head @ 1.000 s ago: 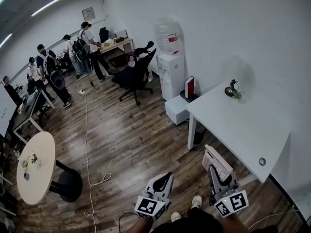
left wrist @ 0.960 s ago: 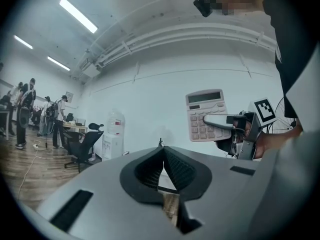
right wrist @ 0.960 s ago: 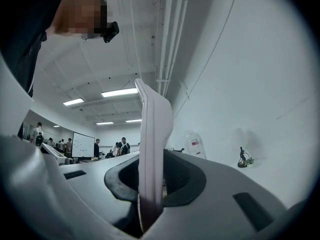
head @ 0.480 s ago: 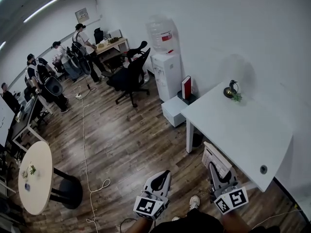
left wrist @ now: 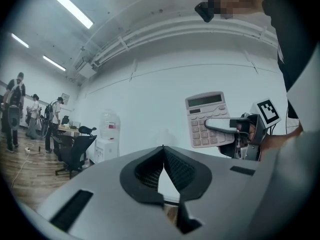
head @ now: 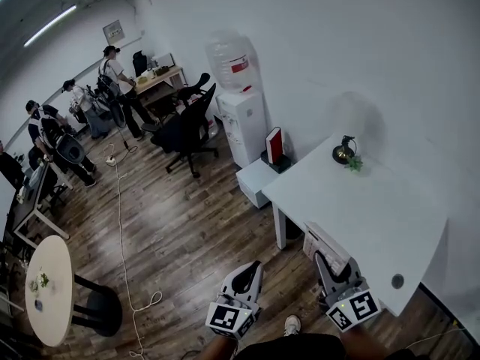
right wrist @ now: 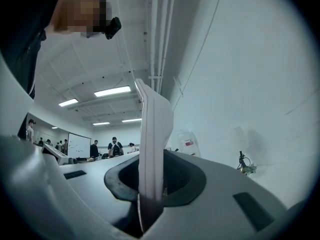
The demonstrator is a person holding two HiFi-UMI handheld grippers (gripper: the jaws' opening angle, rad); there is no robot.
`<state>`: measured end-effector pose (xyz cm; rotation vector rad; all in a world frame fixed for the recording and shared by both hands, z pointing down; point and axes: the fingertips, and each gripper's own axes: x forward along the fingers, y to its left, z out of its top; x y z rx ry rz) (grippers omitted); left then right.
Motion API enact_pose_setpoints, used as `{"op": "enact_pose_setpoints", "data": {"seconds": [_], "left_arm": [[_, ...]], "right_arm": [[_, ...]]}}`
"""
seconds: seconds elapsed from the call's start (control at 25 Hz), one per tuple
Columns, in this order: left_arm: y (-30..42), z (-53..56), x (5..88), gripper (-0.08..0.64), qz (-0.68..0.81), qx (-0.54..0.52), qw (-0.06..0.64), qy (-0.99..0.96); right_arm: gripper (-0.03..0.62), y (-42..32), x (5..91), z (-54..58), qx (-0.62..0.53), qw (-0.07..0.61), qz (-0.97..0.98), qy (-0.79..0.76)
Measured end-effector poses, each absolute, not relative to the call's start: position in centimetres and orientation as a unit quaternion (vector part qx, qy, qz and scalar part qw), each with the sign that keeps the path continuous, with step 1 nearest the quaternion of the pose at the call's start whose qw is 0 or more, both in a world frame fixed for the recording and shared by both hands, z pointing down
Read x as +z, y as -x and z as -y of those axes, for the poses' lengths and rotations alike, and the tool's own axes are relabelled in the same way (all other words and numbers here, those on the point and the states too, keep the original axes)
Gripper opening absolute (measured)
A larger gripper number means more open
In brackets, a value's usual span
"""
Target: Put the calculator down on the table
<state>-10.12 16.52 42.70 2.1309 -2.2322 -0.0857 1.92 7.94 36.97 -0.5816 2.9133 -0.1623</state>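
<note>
The calculator (head: 318, 238) is pale pink-white and stands on edge in my right gripper (head: 325, 260), which is shut on it. It hangs level with the near corner of the white table (head: 375, 201), at its front edge. In the right gripper view the calculator (right wrist: 153, 144) shows edge-on between the jaws. From the left gripper view I see its keys and display (left wrist: 206, 118), with a finger of the right gripper (left wrist: 226, 125) across them. My left gripper (head: 253, 268) is beside it over the wooden floor, its jaws (left wrist: 162, 148) closed and holding nothing.
A small plant ornament (head: 347, 154) stands at the table's far end, and a round hole (head: 397, 281) is near its right corner. Beyond it are a red book (head: 274, 145) on a low cabinet, a water dispenser (head: 239, 115) and an office chair (head: 186, 128). Several people stand far left, and a round table (head: 46, 285) is at lower left.
Both grippers have moved forward together toward the white table, which now lies nearer in the head view. The calculator stays gripped and upright, now at the table's near edge.
</note>
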Motion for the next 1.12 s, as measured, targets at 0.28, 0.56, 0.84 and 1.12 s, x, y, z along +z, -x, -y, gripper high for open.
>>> {"op": "enact_pose_setpoints", "data": {"seconds": [0.28, 0.56, 0.84, 1.12], "left_arm": [[10.0, -11.6, 44.3, 0.02, 0.733, -0.021, 0.047, -0.678], [8.6, -7.3, 46.0, 0.02, 0.699, -0.004, 0.039, -0.714], [9.3, -3.0, 46.5, 0.02, 0.684, -0.018, 0.052, -0.727], [10.9, 2.8, 46.2, 0.02, 0.656, -0.024, 0.054, -0.752]], "right_arm": [[0.091, -3.3, 37.3, -1.9, -0.065, 0.09, -0.972, 0.207], [0.091, -4.1, 38.9, 1.9, -0.077, 0.084, -0.969, 0.221], [0.091, -4.3, 39.5, 5.3, -0.077, 0.085, -0.961, 0.254], [0.091, -2.7, 38.7, 10.5, -0.062, 0.089, -0.951, 0.288]]}}
